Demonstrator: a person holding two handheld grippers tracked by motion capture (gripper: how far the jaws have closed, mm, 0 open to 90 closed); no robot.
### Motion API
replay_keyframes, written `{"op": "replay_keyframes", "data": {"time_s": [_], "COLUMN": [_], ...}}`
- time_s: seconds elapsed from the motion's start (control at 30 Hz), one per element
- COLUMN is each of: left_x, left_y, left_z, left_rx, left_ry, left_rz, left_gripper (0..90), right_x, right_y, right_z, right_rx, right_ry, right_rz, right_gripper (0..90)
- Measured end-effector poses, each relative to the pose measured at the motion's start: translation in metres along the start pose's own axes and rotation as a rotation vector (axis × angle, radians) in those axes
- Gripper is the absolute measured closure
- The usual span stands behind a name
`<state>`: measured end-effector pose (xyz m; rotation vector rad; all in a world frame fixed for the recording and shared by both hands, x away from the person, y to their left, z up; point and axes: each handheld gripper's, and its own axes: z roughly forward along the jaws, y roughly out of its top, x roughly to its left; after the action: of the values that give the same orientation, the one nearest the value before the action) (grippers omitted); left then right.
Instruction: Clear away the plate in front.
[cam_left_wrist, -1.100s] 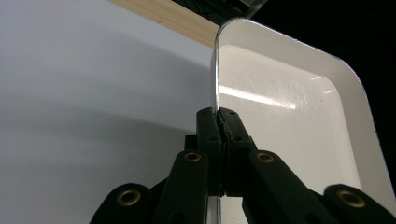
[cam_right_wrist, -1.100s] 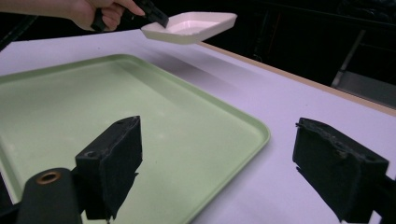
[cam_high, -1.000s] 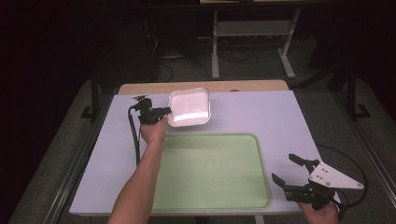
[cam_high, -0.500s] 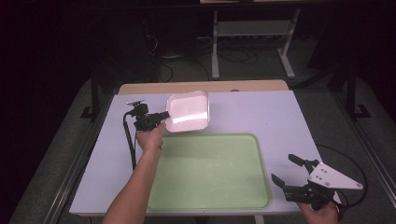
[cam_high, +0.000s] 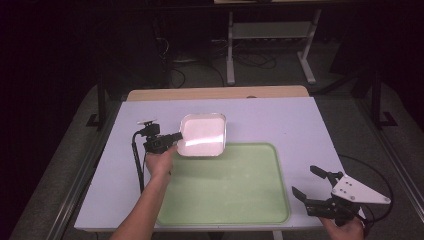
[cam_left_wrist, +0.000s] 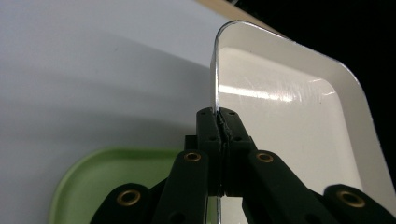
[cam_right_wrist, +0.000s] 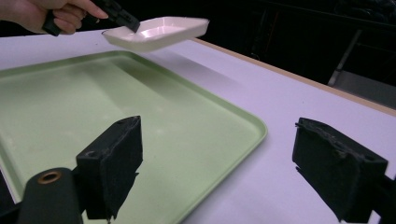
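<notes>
The pale lavender rectangular table (cam_high: 280, 125) spans the middle of the high view, with a strip of light wood along its far edge. On its near half lies the large light-green plastic tray with rounded corners (cam_high: 235, 195), flat and with nothing lying in it; in my right gripper view it takes up the left and centre of the frame (cam_right_wrist: 93, 112).

The white, shallow, square plastic dish with rounded corners (cam_high: 202, 134) sits just above the tray's upper left corner in the high view. It is off the table: my right gripper view shows it at the upper left of the frame (cam_right_wrist: 159, 30), hanging in the air above the tray's far edge with its shadow on the table beyond it. It is roughly level, tilted a little.

My left tongs (cam_high: 172, 137) are clamped on the dish's left rim. In my left gripper view the two black jaws meet on the thin edge (cam_left_wrist: 218, 119), with the dish's glossy inside (cam_left_wrist: 289, 121) running off to the right of the frame and the green tray (cam_left_wrist: 93, 182) at the lower left below it.

My right tongs (cam_high: 307, 182) rest at the lower right of the high view, just right of the tray's lower right corner. Their jaws stand wide apart with nothing between them (cam_right_wrist: 217, 163).
</notes>
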<state>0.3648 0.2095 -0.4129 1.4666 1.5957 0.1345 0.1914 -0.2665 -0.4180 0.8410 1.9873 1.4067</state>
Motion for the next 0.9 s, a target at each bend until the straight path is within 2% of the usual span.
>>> {"op": "replay_keyframes", "data": {"time_s": [0.1,0.37,0.5,0.53,0.7,0.8,0.9], "left_x": [0.001,-0.003,-0.004,-0.006,-0.007,-0.008,-0.012], "left_y": [-0.011,-0.03,-0.037,-0.043,-0.054,-0.065,-0.072], "left_z": [-0.002,-0.004,-0.005,-0.006,-0.009,-0.011,-0.011], "left_rx": [0.008,0.03,0.031,0.039,0.04,0.045,0.047], "left_ry": [-0.019,-0.034,-0.026,0.0,0.015,0.022,0.025], "left_rz": [0.012,0.046,0.05,0.072,0.067,0.039,0.044], "left_gripper": [88.6,88.4,88.6,88.6,88.3,88.6,88.6], "right_x": [0.001,0.001,0.001,0.001,0.001,0.003,0.004], "right_y": [-0.001,-0.001,0.0,0.0,0.0,0.0,0.001], "right_z": [0.0,-0.001,-0.001,-0.001,-0.001,0.0,0.001], "right_rx": [0.009,0.008,0.007,0.007,0.005,0.01,0.01], "right_ry": [-0.002,-0.009,-0.01,-0.009,-0.006,0.004,0.006], "right_rz": [-0.005,-0.004,-0.002,-0.002,-0.005,-0.011,-0.019], "right_gripper": [15.6,15.6,15.5,15.5,15.3,15.2,15.2]}}
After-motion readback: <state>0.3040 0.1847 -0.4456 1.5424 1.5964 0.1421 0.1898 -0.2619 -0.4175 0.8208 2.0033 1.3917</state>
